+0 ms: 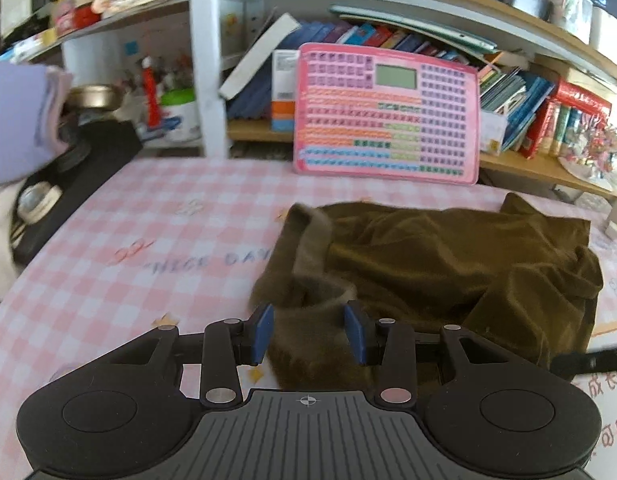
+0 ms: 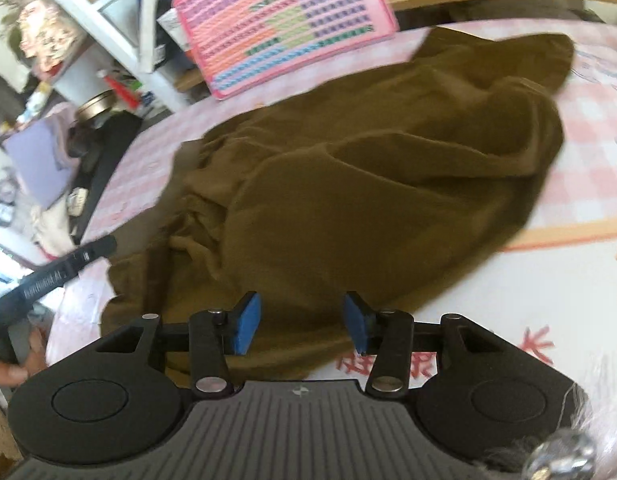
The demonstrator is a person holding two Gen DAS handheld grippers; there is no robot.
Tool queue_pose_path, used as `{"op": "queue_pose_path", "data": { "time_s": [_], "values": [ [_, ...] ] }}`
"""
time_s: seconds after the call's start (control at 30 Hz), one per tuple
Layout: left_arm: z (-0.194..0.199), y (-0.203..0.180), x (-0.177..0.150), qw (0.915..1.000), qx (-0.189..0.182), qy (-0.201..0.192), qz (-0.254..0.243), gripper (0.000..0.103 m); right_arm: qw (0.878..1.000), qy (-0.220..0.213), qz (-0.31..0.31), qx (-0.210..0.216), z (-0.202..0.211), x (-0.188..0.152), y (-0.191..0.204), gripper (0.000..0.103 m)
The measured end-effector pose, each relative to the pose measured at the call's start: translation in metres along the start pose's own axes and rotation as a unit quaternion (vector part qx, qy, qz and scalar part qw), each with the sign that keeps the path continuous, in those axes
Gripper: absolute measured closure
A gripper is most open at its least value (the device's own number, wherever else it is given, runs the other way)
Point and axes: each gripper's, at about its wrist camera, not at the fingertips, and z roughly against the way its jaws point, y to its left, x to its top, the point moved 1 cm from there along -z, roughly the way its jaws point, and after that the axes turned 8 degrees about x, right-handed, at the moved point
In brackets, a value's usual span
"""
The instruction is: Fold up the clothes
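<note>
We are seeing the olive-brown garment [image 1: 448, 264] lying crumpled on the pink checked tablecloth [image 1: 128, 248]; our left gripper [image 1: 308, 330] is standing spread with a fuzzy fold lying between its jaws; our right gripper [image 2: 300, 320] is gaping, unclenched, over the garment's near hem.

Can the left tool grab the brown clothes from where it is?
Probably yes. The left tool is open, and the near edge of the brown clothes lies bunched right between its blue pads, with nothing in the way.
</note>
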Motion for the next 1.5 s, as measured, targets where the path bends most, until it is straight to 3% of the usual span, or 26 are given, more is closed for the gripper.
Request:
{"op": "queue_pose_path", "data": {
  "time_s": [0.13,0.27,0.3,0.33,0.4,0.5,0.6,0.67,0.7,0.77,0.8,0.93,1.17,1.33,1.5],
  "values": [
    [-0.016,-0.004,0.008,0.9997,-0.007,0.008,-0.023,0.063,1.000,-0.007,-0.014,-0.019,0.000,-0.009,0.004,0.059],
    [-0.040,-0.007,0.005,0.9962,-0.032,0.055,-0.060,0.065,0.999,-0.014,-0.035,-0.037,0.002,-0.018,0.004,0.059],
    [-0.046,-0.006,0.004,0.9951,-0.039,0.067,-0.061,0.075,0.998,-0.017,-0.042,-0.042,0.004,-0.021,0.004,0.059],
    [-0.050,-0.004,0.003,0.9941,-0.053,0.077,-0.055,0.097,0.997,-0.021,-0.049,-0.047,0.004,-0.023,0.004,0.059],
    [-0.048,0.004,0.006,0.9951,-0.065,0.068,-0.030,0.099,0.996,-0.033,-0.062,-0.057,0.008,-0.025,0.004,0.059],
    [-0.030,0.036,0.016,0.9975,-0.053,0.022,0.042,0.100,0.993,-0.054,-0.078,-0.071,0.014,-0.027,0.005,0.059],
    [-0.008,0.096,0.019,0.9913,-0.025,-0.020,0.128,0.099,0.989,-0.075,-0.094,-0.086,0.021,-0.027,0.004,0.059],
    [-0.014,0.124,0.006,0.9946,0.024,-0.013,0.100,0.098,0.986,-0.090,-0.103,-0.096,0.023,-0.025,0.001,0.059],
    [-0.023,0.132,-0.005,0.9961,0.043,0.011,0.076,0.099,0.985,-0.093,-0.106,-0.102,0.022,-0.024,0.000,0.059],
    [-0.039,0.144,-0.028,0.9944,0.049,0.070,0.063,0.098,0.984,-0.091,-0.109,-0.112,0.016,-0.022,-0.003,0.059],
    [-0.040,0.147,-0.038,0.9936,0.053,0.078,0.063,0.097,0.983,-0.089,-0.108,-0.116,0.012,-0.021,-0.003,0.059],
    [-0.037,0.157,-0.054,0.9923,0.050,0.068,0.090,0.090,0.984,-0.079,-0.092,-0.130,-0.010,-0.010,-0.004,0.059],
    [-0.036,0.161,-0.054,0.9917,0.046,0.074,0.094,0.090,0.978,-0.098,-0.070,-0.168,-0.039,0.038,-0.017,0.059],
    [-0.033,0.164,-0.056,0.9912,0.044,0.080,0.096,0.090,0.978,-0.108,-0.114,-0.135,-0.050,0.056,-0.028,0.059],
    [-0.028,0.169,-0.061,0.9901,0.040,0.082,0.107,0.089,0.971,-0.149,-0.136,-0.130,-0.034,0.058,-0.020,0.059]
  ]
}}
